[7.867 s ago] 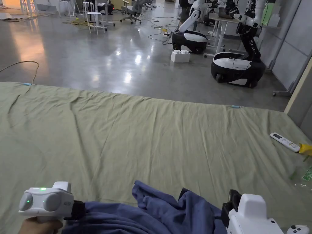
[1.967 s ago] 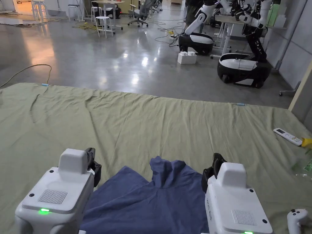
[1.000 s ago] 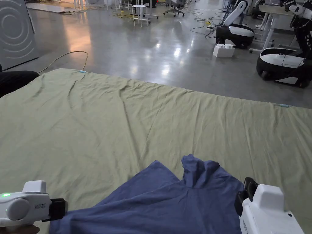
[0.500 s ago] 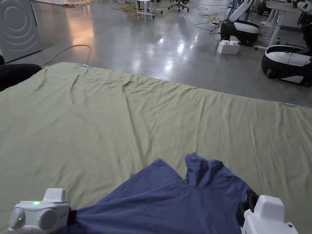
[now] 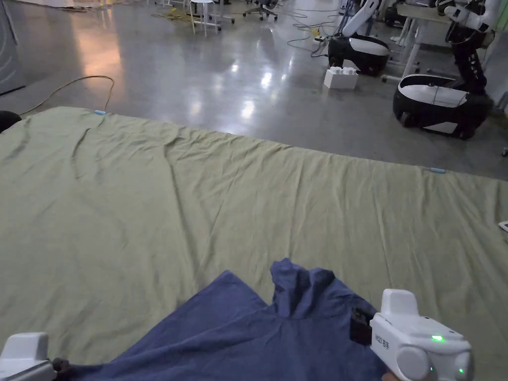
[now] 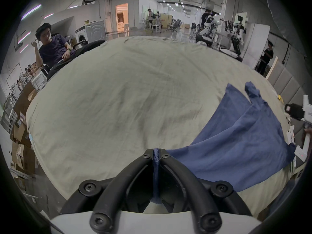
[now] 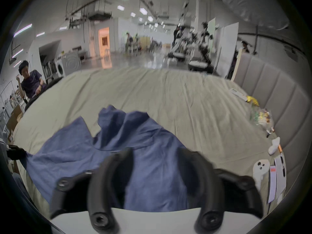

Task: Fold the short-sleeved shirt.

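Note:
A blue short-sleeved shirt (image 5: 258,337) lies spread on the green sheet (image 5: 248,198) at its near edge, with a bunched sleeve (image 5: 297,283) pointing away from me. My left gripper (image 6: 156,155) is shut on a corner of the shirt (image 6: 236,136), which stretches off to its right. In the head view the left gripper (image 5: 59,366) sits at the bottom left corner. My right gripper (image 7: 157,155) hovers over the shirt (image 7: 143,144) with its jaws wide apart. The head view has the right gripper (image 5: 358,325) lying on its side at the shirt's right edge.
The sheet covers a wide bed with a padded headboard (image 7: 278,102) on the right. A remote (image 5: 503,225), a white controller (image 7: 260,168) and small clutter (image 7: 261,119) lie along that side. A person (image 6: 54,50) sits at the bed's far left. Robots (image 5: 436,101) stand on the floor beyond.
The shirt, bunched at first, now lies spread between the grippers. Over the last half second the right gripper has turned onto its side. The head camera has panned right.

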